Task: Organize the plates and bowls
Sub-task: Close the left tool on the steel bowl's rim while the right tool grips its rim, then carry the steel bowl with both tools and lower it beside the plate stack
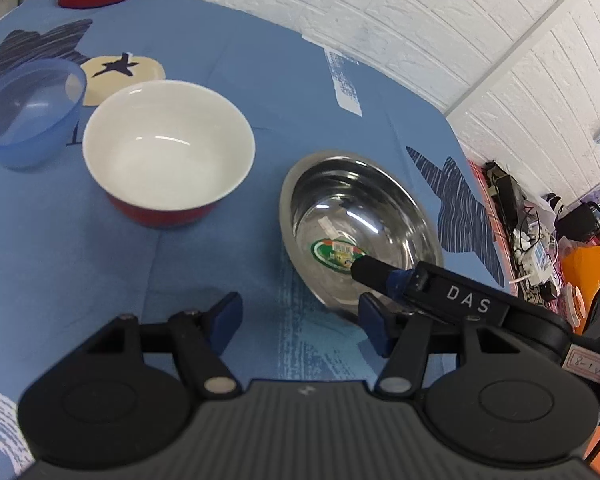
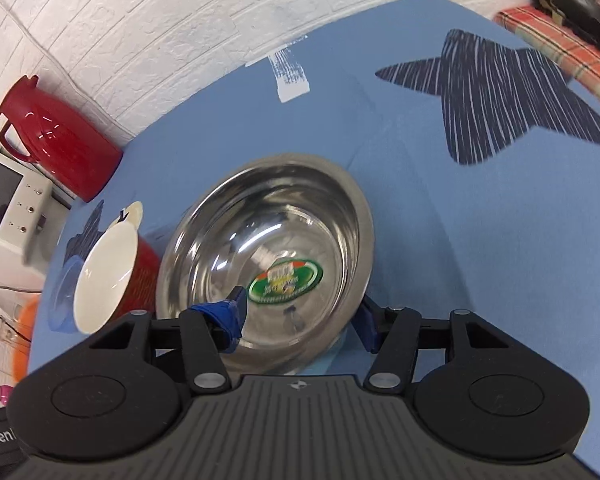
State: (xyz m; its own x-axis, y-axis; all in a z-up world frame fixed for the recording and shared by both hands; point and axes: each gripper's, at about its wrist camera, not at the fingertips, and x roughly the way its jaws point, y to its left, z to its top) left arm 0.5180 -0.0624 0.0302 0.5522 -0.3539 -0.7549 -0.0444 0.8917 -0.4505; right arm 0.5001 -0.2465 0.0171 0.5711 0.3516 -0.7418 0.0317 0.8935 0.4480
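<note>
— Where does the steel bowl (image 2: 272,256) sit?

— Right between the fingers of the right gripper (image 2: 300,316). It is round, shiny stainless steel, with a green oval sticker (image 2: 286,282) on its bottom. One blue-padded finger (image 2: 230,314) reaches inside over the near rim; the other is outside the wall. The jaws stand wide, straddling that wall (whether the pads actually press it, I cannot tell).

— And the left gripper (image 1: 300,322)?

— Spread wide, holding nothing, over the blue patterned tablecloth (image 1: 60,260). The steel bowl lies just ahead to its right.

— Other dishes?

— Ahead and left of the left gripper stands a glossy ceramic bowl (image 1: 168,152), white inside, red outside. Further left is a translucent blue plastic bowl (image 1: 30,112). A smooth red jug (image 2: 56,140) stands at the cloth's far edge.
</note>
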